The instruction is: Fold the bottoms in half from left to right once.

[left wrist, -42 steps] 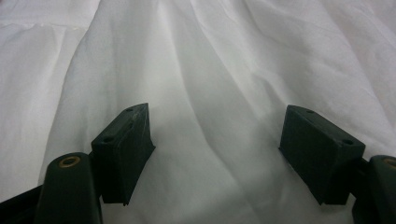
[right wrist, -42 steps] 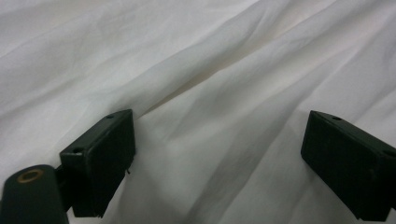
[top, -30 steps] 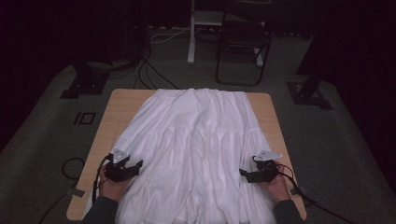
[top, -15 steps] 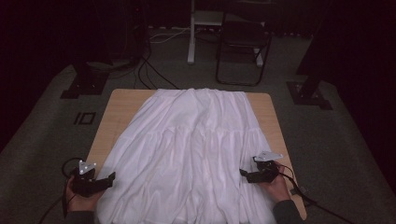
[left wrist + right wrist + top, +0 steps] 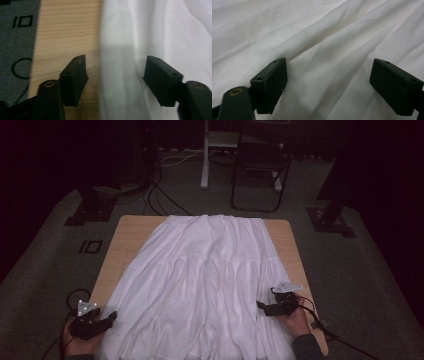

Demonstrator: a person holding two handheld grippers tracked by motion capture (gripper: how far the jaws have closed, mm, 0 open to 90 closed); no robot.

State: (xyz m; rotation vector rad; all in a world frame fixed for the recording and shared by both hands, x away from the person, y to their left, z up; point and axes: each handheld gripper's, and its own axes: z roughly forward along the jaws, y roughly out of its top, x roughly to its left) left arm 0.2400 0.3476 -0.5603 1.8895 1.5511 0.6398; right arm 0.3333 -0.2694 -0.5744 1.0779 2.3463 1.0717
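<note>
Here the white skirt (image 5: 200, 285) lies spread and creased, both jaws wide apart, gripping nothing.

Both tongs are black, each ending in two blocky rectangular jaws with small screw holes in their faces and a brass-ringed pivot bolt behind each jaw. The left tongs (image 5: 111, 317) carry a grey three-cornered plate with pale dots on top; the right tongs (image 5: 261, 306) carry a like plate. Black cables trail behind both. A dark sleeve shows behind the right tongs.
</note>
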